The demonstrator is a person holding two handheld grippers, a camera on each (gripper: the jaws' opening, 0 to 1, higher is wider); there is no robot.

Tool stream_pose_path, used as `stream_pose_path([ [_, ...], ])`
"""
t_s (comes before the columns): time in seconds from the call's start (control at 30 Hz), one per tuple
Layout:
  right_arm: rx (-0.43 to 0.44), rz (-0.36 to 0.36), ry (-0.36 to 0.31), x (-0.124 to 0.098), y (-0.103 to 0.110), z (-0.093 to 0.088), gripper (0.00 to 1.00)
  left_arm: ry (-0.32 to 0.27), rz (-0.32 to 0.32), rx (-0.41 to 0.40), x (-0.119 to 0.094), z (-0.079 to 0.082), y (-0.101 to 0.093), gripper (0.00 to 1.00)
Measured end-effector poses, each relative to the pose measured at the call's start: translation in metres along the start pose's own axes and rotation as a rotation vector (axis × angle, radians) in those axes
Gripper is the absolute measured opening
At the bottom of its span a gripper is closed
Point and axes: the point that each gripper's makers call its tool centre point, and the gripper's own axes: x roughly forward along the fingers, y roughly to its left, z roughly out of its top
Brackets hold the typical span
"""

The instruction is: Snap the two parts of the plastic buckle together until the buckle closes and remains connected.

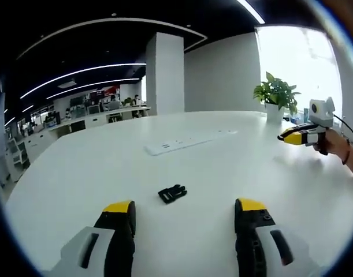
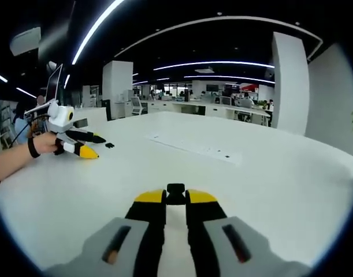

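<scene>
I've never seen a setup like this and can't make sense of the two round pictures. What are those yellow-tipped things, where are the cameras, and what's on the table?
A person holds a two-jaw gripper in each hand, and a fisheye camera rides on each one, looking along its jaws. In the left gripper view, the left gripper is open above the white table, with one black buckle part lying ahead. In the right gripper view, the right gripper is shut on the other buckle part. A flat white strip also lies on the table.
</scene>
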Motion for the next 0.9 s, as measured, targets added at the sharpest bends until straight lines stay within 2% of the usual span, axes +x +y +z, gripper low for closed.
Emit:
stream_pose_path([
  [0.3,0.005,0.002,0.0,0.0,0.001,0.0,0.12,-0.007,0.023,-0.01,0.006,0.003,0.005,0.75],
  [0.47,0.005,0.003,0.002,0.0,0.0,-0.001,0.12,-0.023,0.003,-0.005,0.011,0.006,0.006,0.73],
  [0.9,0.006,0.007,0.008,0.002,0.001,-0.003,0.12,-0.051,0.002,-0.005,0.017,0.013,0.01,0.72],
])
